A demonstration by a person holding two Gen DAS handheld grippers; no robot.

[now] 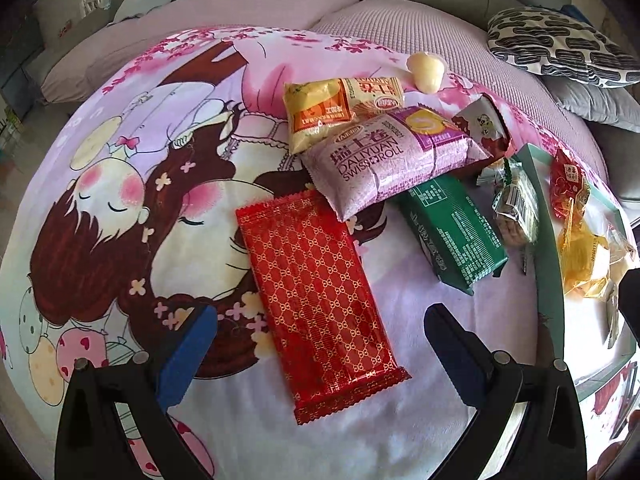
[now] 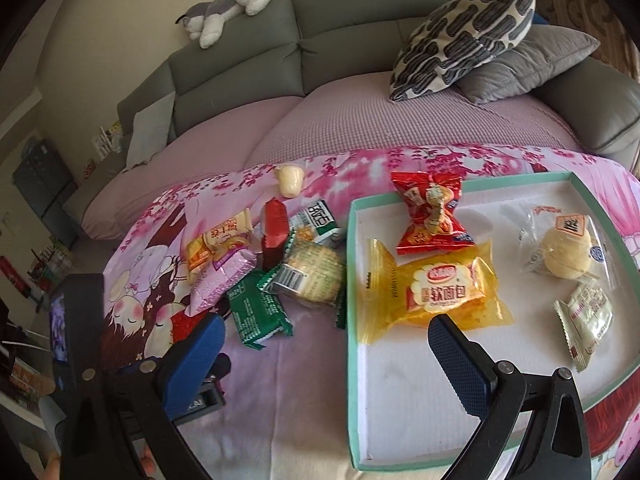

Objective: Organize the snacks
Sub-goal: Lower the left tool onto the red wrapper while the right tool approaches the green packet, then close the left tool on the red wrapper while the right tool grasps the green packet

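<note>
Sorting step, midway by the look of it. A printed blanket (image 1: 120,200) covers the surface in front of a sofa (image 2: 240,60); at the right of the right-wrist frame lies a teal-rimmed tray (image 2: 350,280) already holding four snacks, among them a yellow bread pack (image 2: 432,288) and a red pack (image 2: 432,216). The unsorted pile sits at upper centre of the left-wrist frame: a red wafer pack (image 1: 316,292) nearest, then a pink Swiss roll (image 1: 384,160), a green pack (image 1: 452,228) and a yellow pack (image 1: 320,112). The left tongs (image 1: 316,340) are spread, straddling the red wafer pack's near end; the right tongs (image 2: 324,344) are spread and empty above the tray rim. The next move probably calls for closing the left tongs across the wafer pack and carrying it to the tray.
</note>
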